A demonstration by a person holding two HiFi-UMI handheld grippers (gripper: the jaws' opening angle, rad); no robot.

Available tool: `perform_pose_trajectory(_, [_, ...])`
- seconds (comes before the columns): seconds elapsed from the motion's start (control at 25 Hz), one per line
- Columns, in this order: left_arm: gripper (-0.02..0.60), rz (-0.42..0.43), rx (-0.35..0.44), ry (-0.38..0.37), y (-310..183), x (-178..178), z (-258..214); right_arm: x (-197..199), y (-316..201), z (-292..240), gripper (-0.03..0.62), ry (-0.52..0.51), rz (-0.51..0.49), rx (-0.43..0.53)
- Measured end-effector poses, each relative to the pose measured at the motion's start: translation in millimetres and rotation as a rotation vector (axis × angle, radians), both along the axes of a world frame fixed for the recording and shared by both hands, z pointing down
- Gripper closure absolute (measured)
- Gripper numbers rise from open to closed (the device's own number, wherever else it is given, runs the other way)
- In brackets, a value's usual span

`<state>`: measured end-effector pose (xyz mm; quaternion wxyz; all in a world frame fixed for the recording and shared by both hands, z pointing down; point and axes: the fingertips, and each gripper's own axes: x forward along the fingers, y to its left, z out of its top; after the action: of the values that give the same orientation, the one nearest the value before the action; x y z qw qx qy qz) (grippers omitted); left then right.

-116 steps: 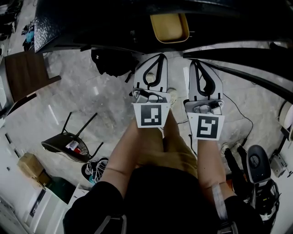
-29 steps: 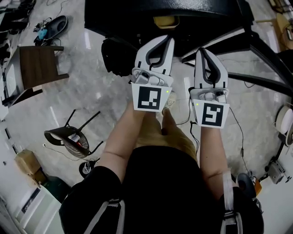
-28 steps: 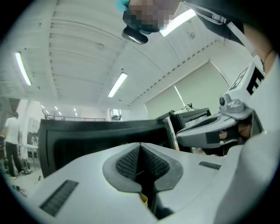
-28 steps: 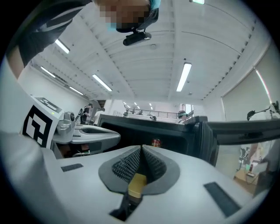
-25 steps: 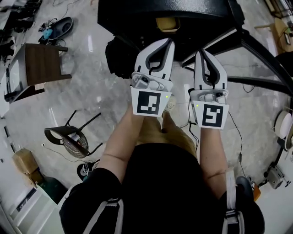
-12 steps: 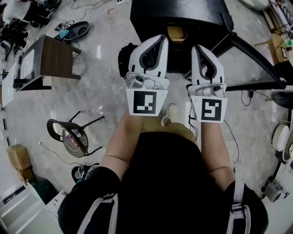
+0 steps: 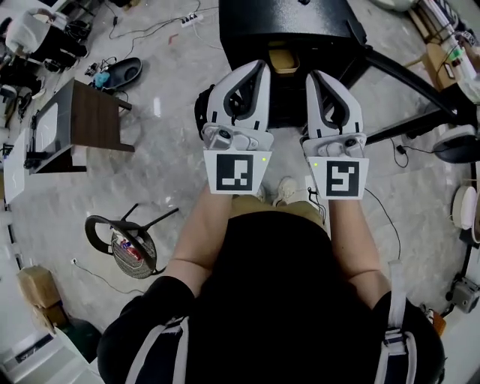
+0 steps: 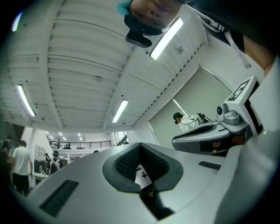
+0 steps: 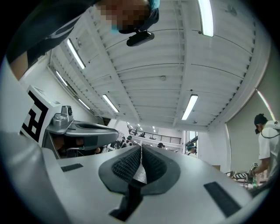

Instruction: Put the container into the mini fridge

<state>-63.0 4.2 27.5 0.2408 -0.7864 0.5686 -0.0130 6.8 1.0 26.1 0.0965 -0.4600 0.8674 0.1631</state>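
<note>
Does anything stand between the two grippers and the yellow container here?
Nothing visible does. The left gripper and right gripper are shut, empty; the yellow container shows uncovered between their tips, by the black unit.

The head camera (image 8: 140, 37) is looking steeply down from above the person, taking in the floor (image 7: 150, 172) and the black cabinet (image 7: 285, 22) just ahead. The camera on the left gripper (image 7: 255, 67) is sitting close behind its jaws, on the near side of the cabinet, and is facing up at the ceiling (image 8: 78, 65). The one on the right gripper (image 7: 316, 75) is doing likewise. Both gripper views are sharing that ceiling and the head camera overhead, and each is catching the other gripper at its inner edge.
</note>
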Motion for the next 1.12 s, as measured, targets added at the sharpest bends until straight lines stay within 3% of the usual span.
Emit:
perform_pose_trajectory(0.4, [0.558, 0.078, 0.025, 0.047, 22.9, -27.8, -13.2, -21.6, 29.3, -11.6, 0.556, -0.013, 0.067, 0.026])
perform_pose_trajectory(0.72, [0.56, 0.133, 0.034, 0.012, 27.9, -43.7, -6.9, -46.0, 37.0, -1.2, 0.557, -0.002, 0.112, 0.014])
perform_pose_trajectory(0.88, [0.56, 0.159, 0.047, 0.051, 32.3, -47.1, -5.9, -53.3, 42.6, 3.1, 0.557, 0.008, 0.123, 0.019])
perform_pose_trajectory(1.12, [0.558, 0.163, 0.048, 0.039, 30.7, -54.8, -12.2, -62.6, 39.5, -2.0, 0.557, 0.018, 0.13, 0.016])
